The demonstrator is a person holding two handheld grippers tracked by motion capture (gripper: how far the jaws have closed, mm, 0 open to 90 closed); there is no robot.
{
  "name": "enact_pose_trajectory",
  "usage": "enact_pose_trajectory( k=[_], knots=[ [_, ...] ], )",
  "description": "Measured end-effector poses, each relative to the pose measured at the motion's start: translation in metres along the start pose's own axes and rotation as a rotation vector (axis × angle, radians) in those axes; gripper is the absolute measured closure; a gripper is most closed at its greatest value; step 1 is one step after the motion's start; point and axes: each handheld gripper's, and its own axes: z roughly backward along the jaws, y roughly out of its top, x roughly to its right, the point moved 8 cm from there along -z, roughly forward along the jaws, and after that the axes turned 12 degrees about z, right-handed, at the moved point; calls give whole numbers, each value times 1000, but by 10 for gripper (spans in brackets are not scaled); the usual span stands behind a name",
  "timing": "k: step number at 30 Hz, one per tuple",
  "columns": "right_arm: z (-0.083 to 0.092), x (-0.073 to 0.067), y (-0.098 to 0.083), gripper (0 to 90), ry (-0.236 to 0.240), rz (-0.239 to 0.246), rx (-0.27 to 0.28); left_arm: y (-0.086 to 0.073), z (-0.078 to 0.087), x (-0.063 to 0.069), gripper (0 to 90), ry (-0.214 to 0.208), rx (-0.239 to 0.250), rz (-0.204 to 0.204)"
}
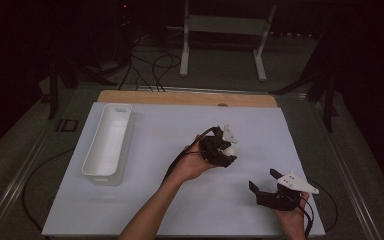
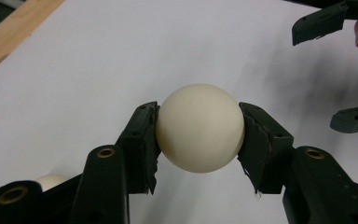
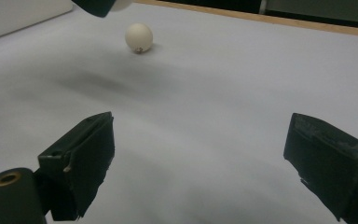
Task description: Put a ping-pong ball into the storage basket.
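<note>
A cream ball (image 2: 199,128) is pinched between the two black pads of my left gripper (image 1: 226,153), which hovers over the middle of the white sheet (image 1: 170,145). The same ball (image 1: 229,150) shows white at the gripper's tip in the high view. A second cream ball (image 3: 139,37) lies loose on the sheet just below the left gripper; it peeks out behind the left jaw in the left gripper view (image 2: 51,181). My right gripper (image 1: 263,179) rests near the front right of the sheet, its jaws wide apart with nothing between them (image 3: 200,140).
A long white bin (image 1: 107,142) stands along the sheet's left side, its wall visible in the right gripper view (image 3: 18,14). A wooden table edge (image 1: 187,97) runs along the back. Cables trail from both grippers toward the front.
</note>
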Motion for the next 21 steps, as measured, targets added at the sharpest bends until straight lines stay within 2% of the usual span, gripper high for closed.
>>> enact_pose_trajectory(
  k=[7, 21],
  knots=[
    [0, 0, 0, 84, 1, 0, 1, 4, 10, 1, 511, -3, 35, 8],
    [1, 0, 1, 84, 4, -3, 13, 8, 22, 1, 511, 1, 75, 11]
  ],
)
